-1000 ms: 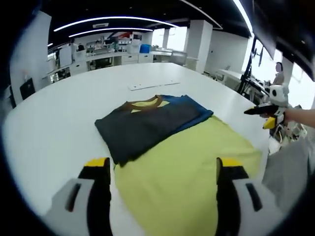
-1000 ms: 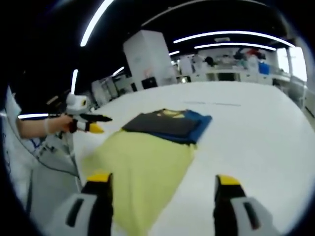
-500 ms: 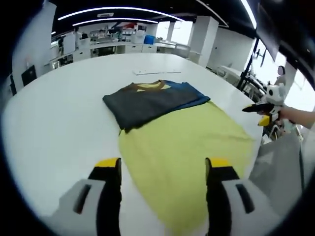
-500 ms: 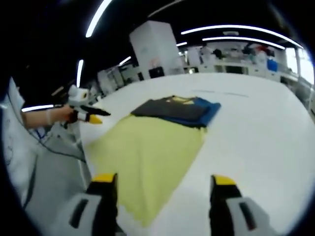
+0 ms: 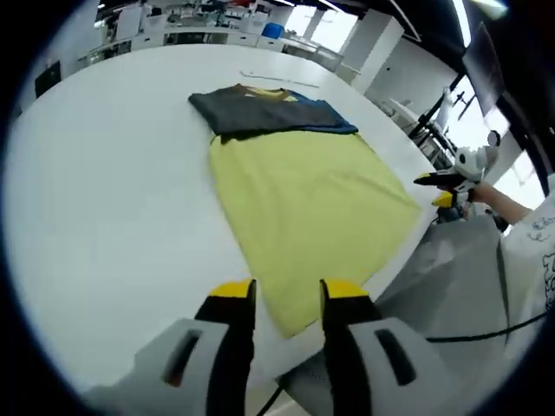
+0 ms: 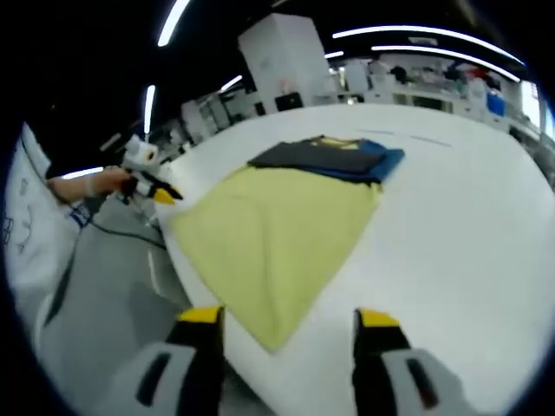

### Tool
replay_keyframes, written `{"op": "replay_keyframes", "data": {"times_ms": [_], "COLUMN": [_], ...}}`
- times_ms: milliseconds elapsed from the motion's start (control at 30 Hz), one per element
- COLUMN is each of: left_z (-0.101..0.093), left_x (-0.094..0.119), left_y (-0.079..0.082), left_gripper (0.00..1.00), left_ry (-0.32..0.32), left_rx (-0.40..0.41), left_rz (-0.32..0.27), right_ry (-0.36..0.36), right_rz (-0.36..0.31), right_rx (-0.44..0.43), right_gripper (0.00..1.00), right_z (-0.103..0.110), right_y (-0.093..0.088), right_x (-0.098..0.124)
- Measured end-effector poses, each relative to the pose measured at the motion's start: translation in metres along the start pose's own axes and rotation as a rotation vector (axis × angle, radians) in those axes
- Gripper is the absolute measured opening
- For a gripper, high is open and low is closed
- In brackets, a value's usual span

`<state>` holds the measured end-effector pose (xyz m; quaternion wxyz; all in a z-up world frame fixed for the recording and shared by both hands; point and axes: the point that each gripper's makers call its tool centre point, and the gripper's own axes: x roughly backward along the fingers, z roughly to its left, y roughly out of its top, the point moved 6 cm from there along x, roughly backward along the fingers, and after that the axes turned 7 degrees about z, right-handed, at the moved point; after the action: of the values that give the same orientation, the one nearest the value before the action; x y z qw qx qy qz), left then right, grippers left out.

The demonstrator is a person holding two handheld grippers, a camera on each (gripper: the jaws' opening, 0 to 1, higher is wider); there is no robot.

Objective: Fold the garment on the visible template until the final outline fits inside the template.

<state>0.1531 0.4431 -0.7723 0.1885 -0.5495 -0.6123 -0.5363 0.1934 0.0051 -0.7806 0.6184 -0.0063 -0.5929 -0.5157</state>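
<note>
No label or print can be read on anything here; a white sleeve at the table edge carries dark marks too small to make out. The folded garment, dark grey over blue, lies on the far end of the yellow template, which is spread flat on the white table, its near corner at the table's edge. The left gripper hangs over that near corner, jaws now drawn much closer together than a second ago, a narrow gap left and nothing between them. The right gripper has its jaws apart, slightly narrower than before, also empty. Both have pulled back from the garment.
</note>
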Motion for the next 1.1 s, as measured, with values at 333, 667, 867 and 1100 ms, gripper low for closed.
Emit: {"op": "replay_keyframes", "data": {"times_ms": [333, 667, 867, 1100], "left_z": [-0.003, 0.004, 0.004, 0.002], "left_x": [-0.009, -0.008, -0.011, -0.016], "left_y": [-0.031, -0.037, -0.038, -0.038], "left_gripper": [0.2, 0.17, 0.1, 0.02], "left_ry": [0.002, -0.002, -0.015, -0.027], "left_rx": [0.055, 0.117, 0.151, 0.174], "left_rz": [0.057, 0.045, 0.04, 0.033], "right_ry": [-0.001, 0.057, 0.074, 0.094], "right_rz": [0.03, 0.045, 0.044, 0.041], "right_rx": [-0.029, -0.193, -0.214, -0.242], "right_gripper": [0.34, 0.12, 0.03, 0.0], "right_z": [0.0, -0.005, -0.004, -0.004], "right_y": [-0.011, -0.019, -0.018, -0.018], "right_x": [-0.002, -0.011, -0.015, -0.019]}}
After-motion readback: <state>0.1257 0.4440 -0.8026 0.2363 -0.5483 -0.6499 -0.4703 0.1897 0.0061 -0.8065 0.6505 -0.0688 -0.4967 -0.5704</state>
